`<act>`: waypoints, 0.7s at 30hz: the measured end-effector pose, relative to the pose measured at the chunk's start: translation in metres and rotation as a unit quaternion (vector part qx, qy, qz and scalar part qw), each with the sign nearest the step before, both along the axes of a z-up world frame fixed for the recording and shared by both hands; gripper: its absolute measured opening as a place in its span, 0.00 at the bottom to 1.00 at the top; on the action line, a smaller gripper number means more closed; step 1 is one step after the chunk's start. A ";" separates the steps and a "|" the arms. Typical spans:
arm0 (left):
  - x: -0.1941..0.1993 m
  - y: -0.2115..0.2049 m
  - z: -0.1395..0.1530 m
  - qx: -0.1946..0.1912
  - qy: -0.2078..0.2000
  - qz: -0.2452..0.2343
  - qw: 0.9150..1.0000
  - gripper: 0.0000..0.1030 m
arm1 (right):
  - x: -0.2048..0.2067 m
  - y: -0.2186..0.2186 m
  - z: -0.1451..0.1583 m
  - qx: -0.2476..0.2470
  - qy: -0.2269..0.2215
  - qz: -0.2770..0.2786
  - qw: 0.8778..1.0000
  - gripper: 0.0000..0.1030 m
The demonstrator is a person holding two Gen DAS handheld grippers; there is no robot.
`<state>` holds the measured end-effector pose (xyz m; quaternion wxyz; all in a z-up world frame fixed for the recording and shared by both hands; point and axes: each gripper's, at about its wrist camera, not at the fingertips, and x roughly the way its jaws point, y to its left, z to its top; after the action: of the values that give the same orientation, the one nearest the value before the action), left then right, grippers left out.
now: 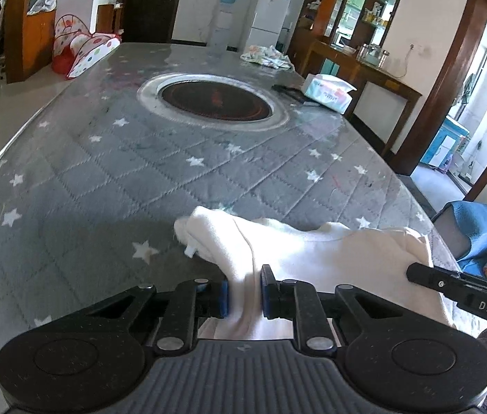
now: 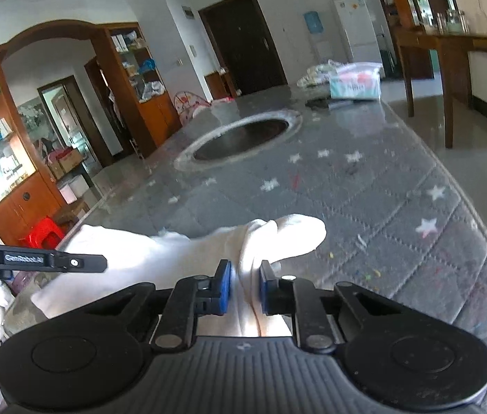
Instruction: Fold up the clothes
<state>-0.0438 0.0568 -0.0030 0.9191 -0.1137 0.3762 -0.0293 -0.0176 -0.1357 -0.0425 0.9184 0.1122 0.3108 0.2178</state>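
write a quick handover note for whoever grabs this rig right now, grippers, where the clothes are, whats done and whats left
Left gripper: blue pads pinched on a bunched fold of the white soft fabric garment.
Right gripper: pinched on another bunch of the same garment; its tip shows at the right edge of the left wrist view.
Garment: crumpled at the near edge of the grey quilted star-print table cover, stretched between the two grippers, not laid flat.
Another patterned cloth heap sits at the far end, untouched.
Done: both grips taken.
Left: probably lift and spread the garment flat, then fold it. No fold visible so far.
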 end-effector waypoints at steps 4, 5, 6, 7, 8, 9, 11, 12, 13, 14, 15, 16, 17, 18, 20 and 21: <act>0.004 -0.005 0.009 0.000 -0.011 -0.010 1.000 0.18 | -0.001 0.000 0.013 -0.003 -0.019 -0.002 1.000 0.15; 0.006 -0.007 0.011 0.001 -0.014 -0.012 1.000 0.18 | -0.001 -0.001 0.016 -0.005 -0.023 -0.003 1.000 0.14; 0.007 -0.009 0.014 0.002 -0.018 -0.014 1.000 0.18 | -0.001 -0.001 0.020 -0.007 -0.028 -0.004 1.000 0.14; 0.009 -0.011 0.016 0.003 -0.021 -0.017 1.000 0.18 | -0.001 -0.002 0.023 -0.009 -0.033 -0.005 0.999 0.14; 0.011 -0.014 0.018 0.004 -0.023 -0.020 1.000 0.18 | -0.002 -0.003 0.026 -0.010 -0.038 -0.006 0.999 0.14; 0.013 -0.016 0.020 0.004 -0.026 -0.023 0.999 0.18 | -0.002 -0.004 0.030 -0.011 -0.043 -0.009 0.999 0.14; 0.017 -0.020 0.024 0.005 -0.030 -0.028 0.999 0.18 | -0.001 -0.007 0.036 -0.014 -0.052 -0.013 0.998 0.14; 0.019 -0.022 0.025 0.006 -0.032 -0.031 0.999 0.18 | 0.000 -0.009 0.039 -0.015 -0.056 -0.016 0.998 0.14; 0.020 -0.024 0.026 0.008 -0.033 -0.033 0.999 0.18 | 0.000 -0.010 0.041 -0.018 -0.060 -0.019 0.998 0.14; 0.023 -0.027 0.028 0.009 -0.035 -0.036 0.999 0.18 | 0.001 -0.012 0.044 -0.020 -0.063 -0.022 0.998 0.14; 0.025 -0.029 0.030 0.009 -0.037 -0.038 0.999 0.18 | 0.002 -0.013 0.046 -0.023 -0.066 -0.023 0.997 0.14; 0.027 -0.031 0.032 0.010 -0.040 -0.041 0.998 0.18 | 0.003 -0.014 0.049 -0.026 -0.069 -0.025 0.997 0.14; 0.029 -0.033 0.034 0.011 -0.042 -0.043 0.998 0.18 | 0.004 -0.015 0.051 -0.027 -0.072 -0.026 0.997 0.14; 0.032 -0.035 0.036 0.011 -0.044 -0.045 0.998 0.18 | 0.005 -0.016 0.053 -0.029 -0.075 -0.028 0.996 0.14; 0.037 -0.040 0.040 0.013 -0.048 -0.048 0.998 0.18 | 0.006 -0.019 0.059 -0.031 -0.083 -0.030 0.996 0.14; 0.039 -0.042 0.042 0.014 -0.049 -0.049 0.997 0.18 | 0.007 -0.020 0.061 -0.032 -0.087 -0.032 0.995 0.14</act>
<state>-0.0045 0.0151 0.0392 0.9354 -0.0806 0.3360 -0.0750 -0.0107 -0.1556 0.0187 0.9516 0.0729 0.2324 0.1874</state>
